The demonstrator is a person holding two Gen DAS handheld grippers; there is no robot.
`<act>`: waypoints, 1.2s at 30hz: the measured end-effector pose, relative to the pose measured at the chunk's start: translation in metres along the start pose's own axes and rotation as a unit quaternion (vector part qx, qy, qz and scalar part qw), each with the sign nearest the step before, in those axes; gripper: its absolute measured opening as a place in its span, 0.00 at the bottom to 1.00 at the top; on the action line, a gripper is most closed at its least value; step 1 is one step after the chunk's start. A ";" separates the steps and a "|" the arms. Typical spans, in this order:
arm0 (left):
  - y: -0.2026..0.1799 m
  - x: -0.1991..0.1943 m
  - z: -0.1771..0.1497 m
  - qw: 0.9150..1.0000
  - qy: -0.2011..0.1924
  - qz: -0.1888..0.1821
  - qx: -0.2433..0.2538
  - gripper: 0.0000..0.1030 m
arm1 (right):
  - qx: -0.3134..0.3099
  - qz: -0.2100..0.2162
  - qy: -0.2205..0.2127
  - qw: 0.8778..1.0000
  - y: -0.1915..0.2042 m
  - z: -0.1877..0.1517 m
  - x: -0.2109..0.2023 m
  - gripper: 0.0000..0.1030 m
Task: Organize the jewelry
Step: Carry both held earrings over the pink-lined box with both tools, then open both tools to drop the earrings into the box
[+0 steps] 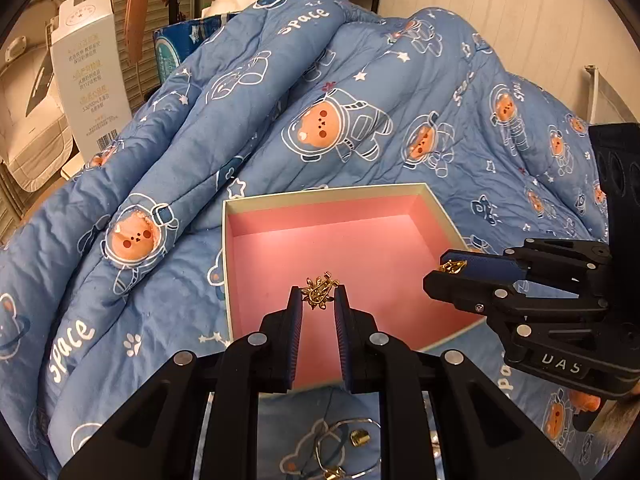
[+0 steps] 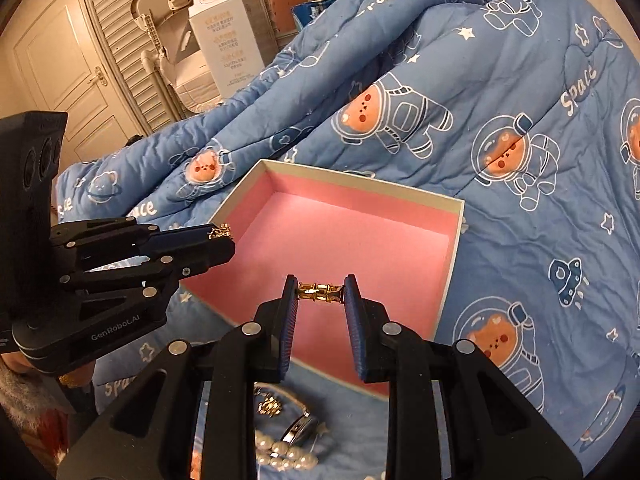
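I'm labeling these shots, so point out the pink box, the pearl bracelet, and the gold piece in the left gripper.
pink box [image 1: 320, 196], left wrist view, far rim.
pearl bracelet [image 2: 286, 454], right wrist view, bead cluster.
gold piece [image 1: 318, 291], left wrist view, ornament's middle.

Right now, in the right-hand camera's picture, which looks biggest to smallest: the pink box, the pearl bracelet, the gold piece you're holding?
1. Pink box
2. Pearl bracelet
3. Gold piece in the right gripper

The bracelet lies nearer the camera and partly hidden, so the last two are unsure.

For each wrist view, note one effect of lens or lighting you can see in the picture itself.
Left wrist view: dark fisheye corners, and a pale bright patch along the far inner wall of the pink box. Right wrist view: the white door bows near the edge, and the gold piece in the right gripper glints.
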State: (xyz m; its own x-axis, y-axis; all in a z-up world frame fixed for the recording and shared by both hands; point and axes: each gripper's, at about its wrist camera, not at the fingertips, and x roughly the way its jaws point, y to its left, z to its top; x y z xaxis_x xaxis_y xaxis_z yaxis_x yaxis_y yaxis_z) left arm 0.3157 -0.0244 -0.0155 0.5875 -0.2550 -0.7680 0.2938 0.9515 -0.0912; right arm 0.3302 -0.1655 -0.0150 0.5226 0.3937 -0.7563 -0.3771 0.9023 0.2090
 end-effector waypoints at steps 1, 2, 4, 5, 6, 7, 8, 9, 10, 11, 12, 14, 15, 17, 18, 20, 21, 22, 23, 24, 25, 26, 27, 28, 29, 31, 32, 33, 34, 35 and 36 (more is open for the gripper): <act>0.002 0.006 0.004 1.000 0.004 0.002 -0.002 0.15 | 0.002 -0.001 0.005 1.000 -0.003 0.004 0.007 0.24; 0.003 0.013 0.008 1.000 0.011 0.003 -0.002 0.15 | 0.004 -0.004 0.010 1.000 -0.006 0.008 0.013 0.24; 0.005 0.025 0.012 1.000 0.022 0.009 -0.001 0.15 | 0.014 -0.017 0.015 1.000 -0.014 0.016 0.026 0.24; 0.006 0.030 0.014 1.000 0.028 0.010 -0.002 0.15 | 0.019 -0.015 0.023 0.999 -0.018 0.019 0.033 0.24; 0.007 0.036 0.015 0.999 0.033 0.011 -0.004 0.15 | 0.027 -0.015 0.031 0.999 -0.023 0.023 0.040 0.24; 0.008 0.040 0.016 0.999 0.036 0.014 -0.005 0.15 | 0.033 -0.020 0.034 0.999 -0.027 0.026 0.045 0.24; 0.007 0.044 0.017 0.999 0.038 0.014 -0.004 0.15 | 0.034 -0.023 0.038 0.998 -0.029 0.029 0.050 0.24; 0.007 0.048 0.018 0.999 0.040 0.014 0.000 0.15 | 0.031 -0.024 0.044 0.998 -0.030 0.032 0.055 0.24; 0.005 0.051 0.018 0.999 0.041 0.016 0.006 0.15 | 0.026 -0.027 0.049 0.998 -0.031 0.034 0.060 0.24; 0.004 0.053 0.019 0.999 0.042 0.019 0.012 0.15 | 0.022 -0.032 0.052 0.998 -0.031 0.036 0.064 0.24; 0.003 0.056 0.019 0.999 0.045 0.020 0.017 0.15 | 0.016 -0.035 0.057 0.998 -0.031 0.038 0.068 0.24; 0.002 0.061 0.019 0.998 0.050 0.020 0.022 0.15 | 0.013 -0.040 0.070 0.997 -0.033 0.042 0.076 0.24; 0.002 0.063 0.020 0.998 0.051 0.021 0.024 0.15 | 0.012 -0.046 0.070 0.996 -0.034 0.043 0.078 0.24; 0.001 0.066 0.020 0.998 0.053 0.019 0.027 0.15 | 0.005 -0.052 0.073 0.996 -0.034 0.046 0.081 0.24; 0.001 0.068 0.020 0.998 0.054 0.019 0.028 0.15 | 0.004 -0.053 0.073 0.996 -0.034 0.048 0.082 0.24; 0.000 0.070 0.019 0.998 0.057 0.021 0.029 0.15 | 0.001 -0.055 0.074 0.996 -0.034 0.050 0.083 0.24; -0.001 0.071 0.019 0.998 0.055 0.022 0.032 0.15 | -0.004 -0.057 0.075 0.996 -0.034 0.051 0.084 0.24; -0.002 0.070 0.018 0.998 0.053 0.023 0.035 0.15 | -0.010 -0.060 0.078 0.995 -0.033 0.051 0.085 0.24; -0.003 0.071 0.019 0.998 0.052 0.023 0.037 0.15 | -0.016 -0.064 0.080 0.995 -0.032 0.051 0.086 0.24; -0.005 0.071 0.018 0.998 0.053 0.022 0.038 0.16 | -0.022 -0.069 0.080 0.994 -0.031 0.050 0.087 0.24; -0.005 0.072 0.018 0.998 0.054 0.020 0.039 0.16 | -0.028 -0.073 0.081 0.994 -0.029 0.050 0.088 0.24; -0.006 0.072 0.018 0.997 0.054 0.020 0.042 0.19 | -0.036 -0.079 0.083 0.993 -0.026 0.050 0.088 0.24; -0.007 0.071 0.017 0.997 0.053 0.022 0.046 0.22 | -0.043 -0.085 0.083 0.992 -0.024 0.049 0.089 0.24; -0.009 0.070 0.017 0.997 0.050 0.027 0.051 0.30 | -0.049 -0.089 0.084 0.991 -0.023 0.048 0.090 0.25; -0.011 0.069 0.016 0.997 0.045 0.031 0.056 0.37 | -0.053 -0.091 0.085 0.991 -0.021 0.048 0.091 0.28; -0.014 0.066 0.015 0.996 0.036 0.051 0.069 0.44 | -0.055 -0.098 0.082 0.990 -0.019 0.048 0.091 0.32; -0.014 0.063 0.014 0.995 0.033 0.052 0.075 0.50 | -0.056 -0.100 0.079 0.990 -0.019 0.048 0.090 0.39; -0.015 0.060 0.014 0.995 0.030 0.053 0.081 0.55 | -0.057 -0.099 0.075 0.991 -0.019 0.049 0.087 0.43; -0.016 0.055 0.014 0.994 0.023 0.057 0.086 0.65 | -0.060 -0.100 0.067 0.991 -0.019 0.050 0.083 0.50; -0.016 0.050 0.014 0.994 0.013 0.065 0.093 0.69 | -0.064 -0.103 0.057 0.991 -0.019 0.050 0.079 0.51; -0.016 0.043 0.014 0.993 0.005 0.069 0.099 0.70 | -0.069 -0.107 0.048 0.991 -0.017 0.052 0.074 0.51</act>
State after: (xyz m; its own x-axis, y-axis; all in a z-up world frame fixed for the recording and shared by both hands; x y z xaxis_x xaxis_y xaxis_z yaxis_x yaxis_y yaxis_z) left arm 0.3469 -0.0525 -0.0388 0.6258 -0.1212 -0.7705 0.3530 0.9249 0.1412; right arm 0.4149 -0.1431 -0.0421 0.5290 0.1705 -0.8313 -0.3701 0.9279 -0.0451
